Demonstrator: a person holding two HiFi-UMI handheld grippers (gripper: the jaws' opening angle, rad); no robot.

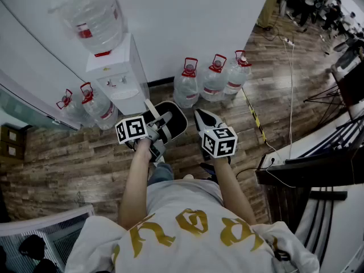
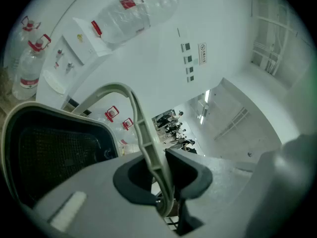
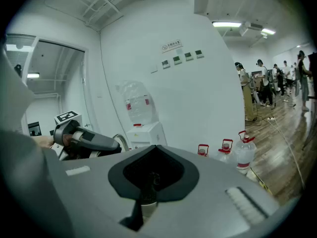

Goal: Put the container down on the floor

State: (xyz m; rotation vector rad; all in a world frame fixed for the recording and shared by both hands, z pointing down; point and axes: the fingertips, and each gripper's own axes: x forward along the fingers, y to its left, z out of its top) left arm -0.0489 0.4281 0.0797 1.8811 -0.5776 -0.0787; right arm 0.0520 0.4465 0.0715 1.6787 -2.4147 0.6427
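The container (image 1: 170, 124) is a black basket with a cream rim and a cream bail handle (image 1: 151, 109). It hangs above the wooden floor (image 1: 74, 164) in front of me. My left gripper (image 1: 161, 124) is shut on that handle, and the left gripper view shows the cream handle (image 2: 146, 133) pinched between the dark pads, with the container's black mesh inside (image 2: 54, 152) at the left. My right gripper (image 1: 201, 115) is just right of the container, jaws together with nothing between them. In the right gripper view the right gripper (image 3: 147, 185) points at the white wall.
A white water dispenser (image 1: 116, 75) with an upturned bottle stands against the wall just ahead. Red-capped water bottles (image 1: 213, 75) stand on the floor to its right, two more (image 1: 85, 104) to its left. A dark desk (image 1: 307, 169) and cables (image 1: 291, 67) are at the right.
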